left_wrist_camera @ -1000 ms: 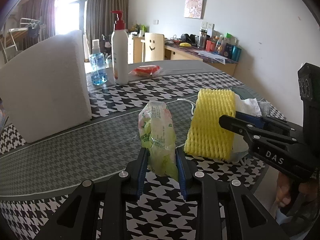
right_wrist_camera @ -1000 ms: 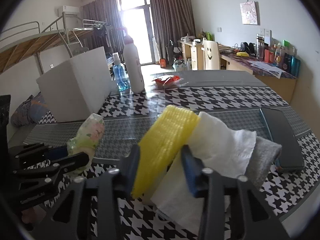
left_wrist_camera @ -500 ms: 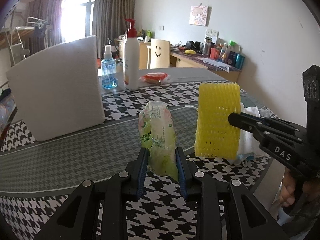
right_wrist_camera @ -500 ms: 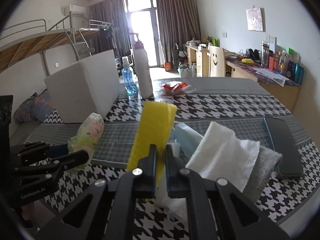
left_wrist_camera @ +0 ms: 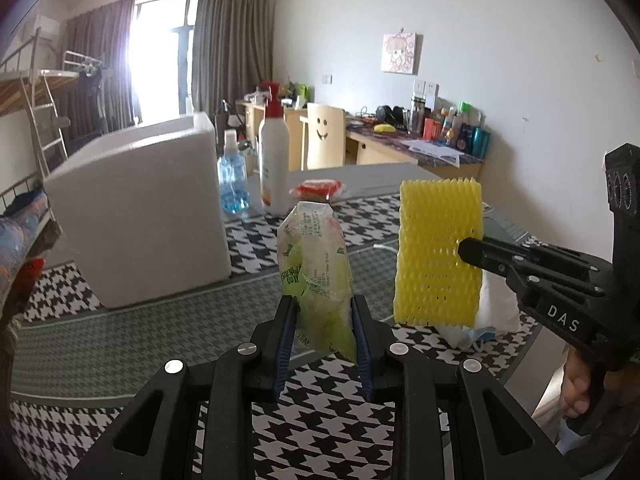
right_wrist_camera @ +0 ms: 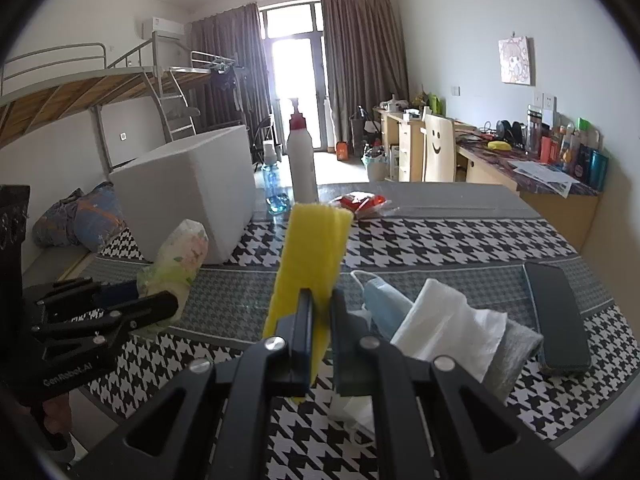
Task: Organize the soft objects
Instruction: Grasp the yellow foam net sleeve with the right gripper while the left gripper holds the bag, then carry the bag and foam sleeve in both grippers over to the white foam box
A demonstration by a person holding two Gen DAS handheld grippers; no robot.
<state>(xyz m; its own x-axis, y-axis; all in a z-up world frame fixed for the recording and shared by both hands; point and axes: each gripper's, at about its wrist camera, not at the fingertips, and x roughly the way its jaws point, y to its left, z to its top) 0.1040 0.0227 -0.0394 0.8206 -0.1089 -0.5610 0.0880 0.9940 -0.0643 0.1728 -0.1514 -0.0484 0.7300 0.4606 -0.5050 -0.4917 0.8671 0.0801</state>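
My left tool (left_wrist_camera: 324,322) was clamped on a soft green-and-white tissue pack (left_wrist_camera: 316,264). The blue pads pressed both sides of its lower part, and the pack stood upright above the fingers, clear of the desk (left_wrist_camera: 120,328). In the right wrist view the same pack (right_wrist_camera: 176,264) projected up from the left tool at the left edge of the frame.

My right tool (right_wrist_camera: 320,320) was closed narrow on a yellow foam net sleeve (right_wrist_camera: 310,256). The sleeve was squeezed thin between the pads and rose edge-on above them. In the left wrist view its broad face (left_wrist_camera: 438,252) showed upright, with the right tool's fingertips at its right edge, and it was held off the desk.

On the houndstooth desk cloth, below and to the right of the sleeve, lay a white tissue (right_wrist_camera: 448,324), a blue face mask (right_wrist_camera: 380,300) and a grey cloth (right_wrist_camera: 516,344), bunched together and touching. A dark phone (right_wrist_camera: 556,316) lay just beside the grey cloth. A white foam box (left_wrist_camera: 140,216) stood at the left, well apart from both held items. Behind it stood a blue spray bottle (left_wrist_camera: 232,184) and a white pump bottle (left_wrist_camera: 274,168), with a red packet (left_wrist_camera: 318,190) near them.
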